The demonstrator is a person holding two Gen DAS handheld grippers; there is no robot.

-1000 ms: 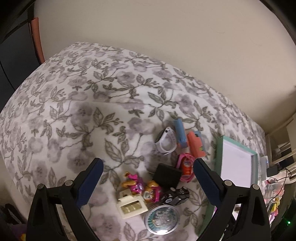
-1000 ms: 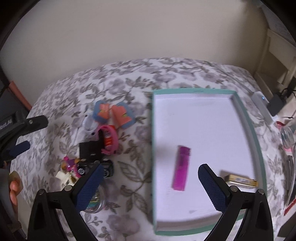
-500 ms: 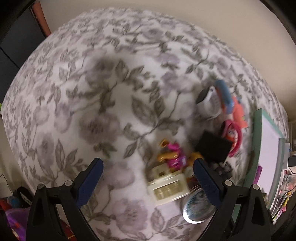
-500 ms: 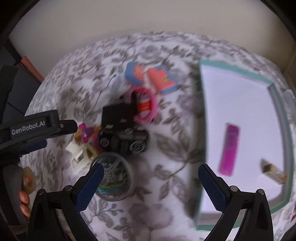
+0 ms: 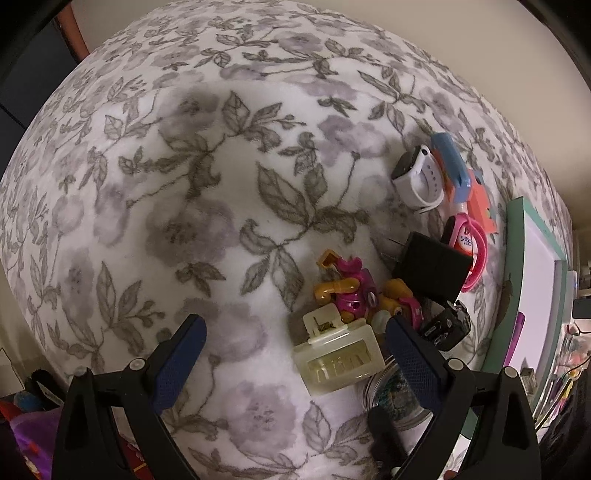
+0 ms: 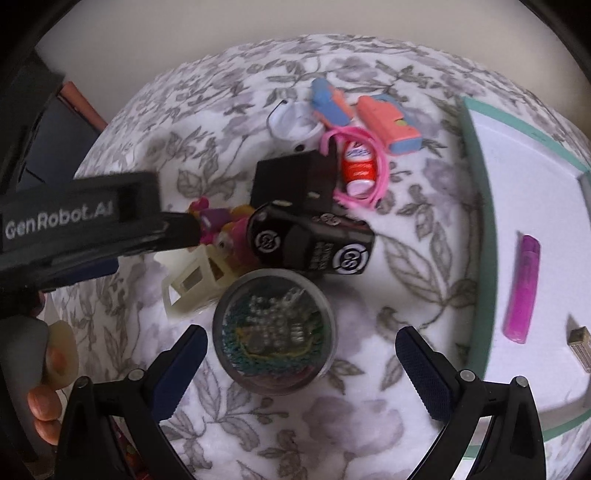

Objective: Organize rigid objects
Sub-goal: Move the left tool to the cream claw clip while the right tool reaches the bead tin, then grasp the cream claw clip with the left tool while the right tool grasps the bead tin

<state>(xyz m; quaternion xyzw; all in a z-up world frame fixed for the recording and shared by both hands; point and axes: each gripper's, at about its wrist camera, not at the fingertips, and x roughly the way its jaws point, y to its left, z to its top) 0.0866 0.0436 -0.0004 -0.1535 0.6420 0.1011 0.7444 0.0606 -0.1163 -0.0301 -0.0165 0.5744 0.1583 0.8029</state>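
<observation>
While both pairs of tongs stand wide apart and hold nothing, the right tongs [image 6: 297, 345] hover over the round clear jar [image 6: 275, 332], which lies between their fingers and looks like the next thing to take; the left tongs [image 5: 291, 343] hang near the cream plastic clip [image 5: 338, 356], at about 3 o'clock from their middle. To do this step well, I think the right tongs should come straight down around the jar's wall and close slowly, because a round smooth side may slip; they should also keep away from the black battery pack [image 6: 312, 242], which touches the jar at 12 o'clock. The teal tray [image 6: 476, 206] waits at 3 o'clock and already carries a purple lighter [image 6: 522, 288] and a small box [image 6: 581, 345]. The surface is a soft bed cover [image 5: 221, 192] with grey leaves and flowers, so things may tilt on it; a plain cream wall [image 6: 221, 29] stands behind.
</observation>
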